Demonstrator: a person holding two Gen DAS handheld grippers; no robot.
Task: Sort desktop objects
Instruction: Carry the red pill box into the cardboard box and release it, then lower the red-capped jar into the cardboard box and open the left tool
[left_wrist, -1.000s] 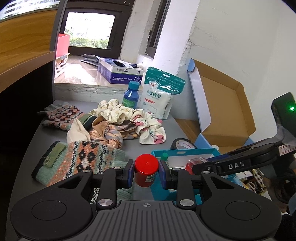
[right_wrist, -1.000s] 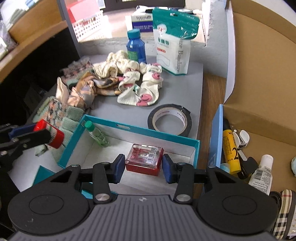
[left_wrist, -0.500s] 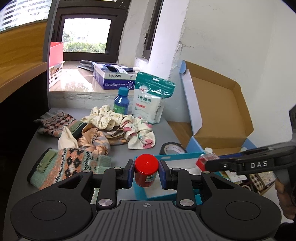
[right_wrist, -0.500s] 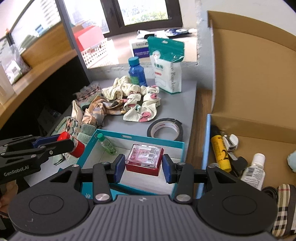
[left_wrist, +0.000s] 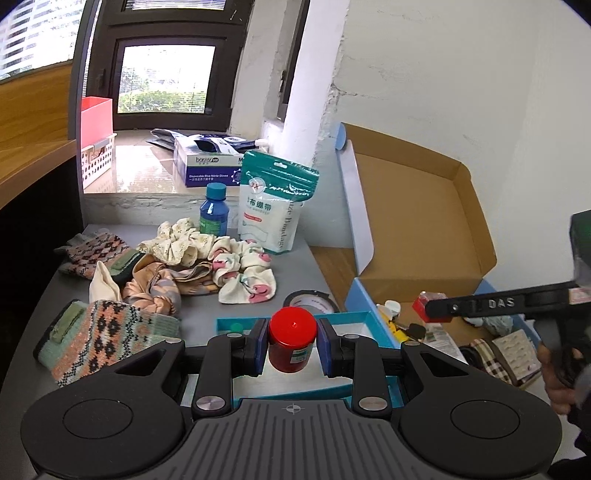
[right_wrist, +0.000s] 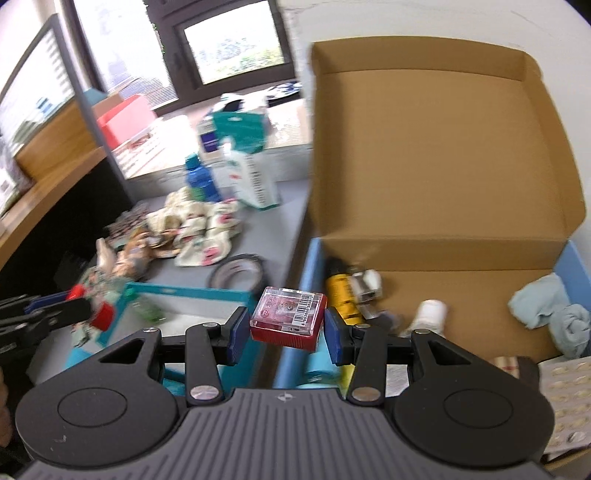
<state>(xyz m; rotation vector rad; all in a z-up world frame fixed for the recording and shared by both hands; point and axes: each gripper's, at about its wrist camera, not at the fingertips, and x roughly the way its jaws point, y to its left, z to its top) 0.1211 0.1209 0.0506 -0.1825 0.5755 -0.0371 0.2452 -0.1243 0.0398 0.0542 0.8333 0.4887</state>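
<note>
Grey tabletop (left_wrist: 295, 273) was crowded at back-left w/ scrunchies (left_wrist: 243, 273), gloves (left_wrist: 107, 332), blue bottle (left_wrist: 214, 210) & bandage pouch (left_wrist: 273, 206). Bare strip was left betw. scrunchies & tape roll (left_wrist: 314, 301). Teal tray (left_wrist: 343, 318) floor was mostly open. Cardboard box (right_wrist: 443, 258) floor: bare patch mid, flanked by yellow tube (right_wrist: 341, 299) & blue cloth (right_wrist: 550, 314); upright lid was blocking the far side.

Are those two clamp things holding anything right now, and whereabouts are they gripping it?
Yes. The left hand-held gripper pinches a red-capped jar by its sides. The right hand-held gripper clamps a small red-and-clear box by its two ends.
</note>
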